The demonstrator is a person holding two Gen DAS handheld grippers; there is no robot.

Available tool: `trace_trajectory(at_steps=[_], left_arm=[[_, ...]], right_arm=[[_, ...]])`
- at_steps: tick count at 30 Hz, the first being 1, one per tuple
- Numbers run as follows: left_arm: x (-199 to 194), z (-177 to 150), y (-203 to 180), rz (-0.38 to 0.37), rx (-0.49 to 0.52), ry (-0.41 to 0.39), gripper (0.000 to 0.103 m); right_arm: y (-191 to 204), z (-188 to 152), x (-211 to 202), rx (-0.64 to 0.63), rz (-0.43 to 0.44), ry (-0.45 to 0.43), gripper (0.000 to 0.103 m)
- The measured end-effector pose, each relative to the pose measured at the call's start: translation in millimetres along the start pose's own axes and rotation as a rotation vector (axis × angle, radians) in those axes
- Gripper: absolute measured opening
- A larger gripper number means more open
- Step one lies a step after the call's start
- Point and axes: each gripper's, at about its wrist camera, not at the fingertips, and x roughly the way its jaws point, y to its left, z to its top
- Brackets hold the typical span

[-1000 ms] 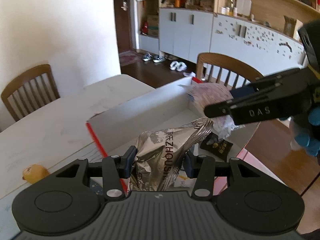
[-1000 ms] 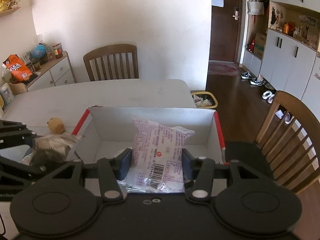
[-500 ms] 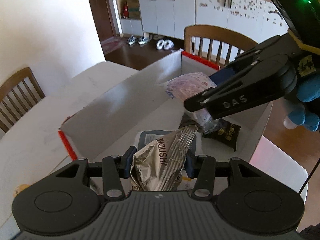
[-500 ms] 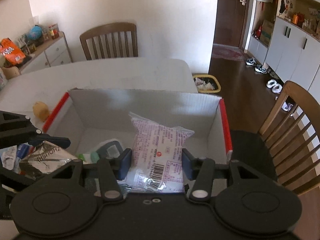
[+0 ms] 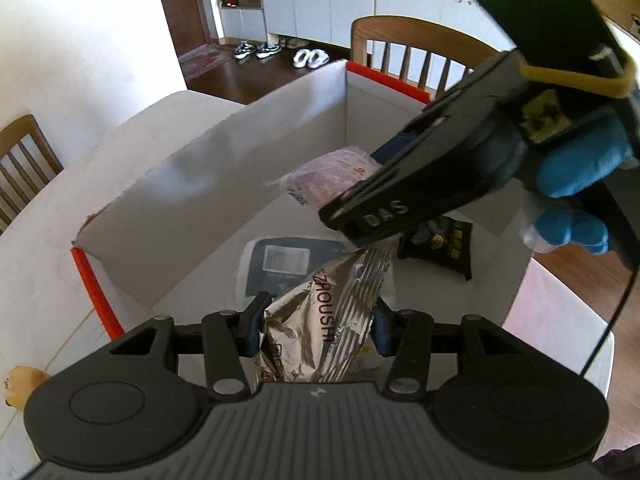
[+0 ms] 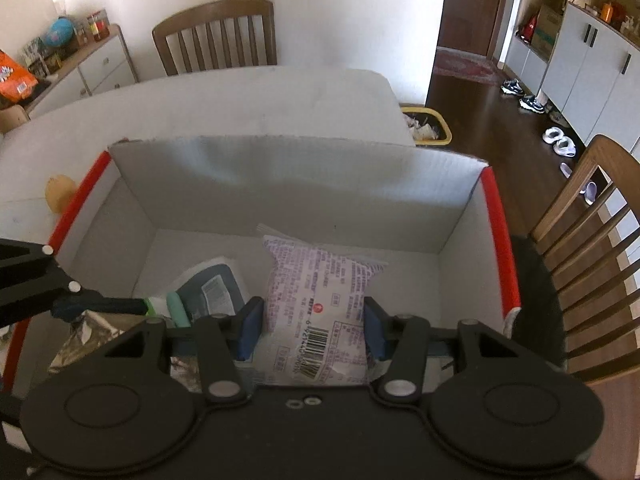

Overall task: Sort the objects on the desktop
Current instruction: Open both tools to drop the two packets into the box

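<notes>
A white cardboard box (image 6: 280,184) with red edge strips stands open on the table. My right gripper (image 6: 314,320) is shut on a purple-and-white printed packet (image 6: 320,292), held upright low inside the box near its middle. My left gripper (image 5: 316,320) is shut on a crumpled silver foil packet (image 5: 332,320) over the box's near left part. In the left wrist view the right gripper's black finger (image 5: 384,216) crosses just above the foil packet's top, with the purple packet (image 5: 332,176) behind it. A blue-gloved hand (image 5: 576,168) holds the right gripper.
On the box floor lie a dark blue-grey packet (image 5: 288,260) with a barcode and a black snack packet (image 5: 444,248). A yellow toy (image 6: 60,196) sits on the table left of the box. Wooden chairs (image 6: 216,36) stand around; a yellow bin (image 6: 428,128) is behind the table.
Both grippers have come down and tilted more steeply into the box, each still carrying its packet. The right gripper now sits closer over the foil packet.
</notes>
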Motion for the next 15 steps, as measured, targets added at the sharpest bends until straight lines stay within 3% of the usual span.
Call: trace_trajectory(at_steps=[9,15], left_arm=[[-3.2,-3.7,4.6,-0.040,-0.052,0.013,0.054],[-11.2,-1.0,-0.2,-0.012,-0.048,-0.008,0.063]], right_arm=[[2.2,-2.4,5.7,-0.008,0.000,0.019,0.052],[4.4,-4.2,2.5,-0.015,0.006,0.008,0.054]])
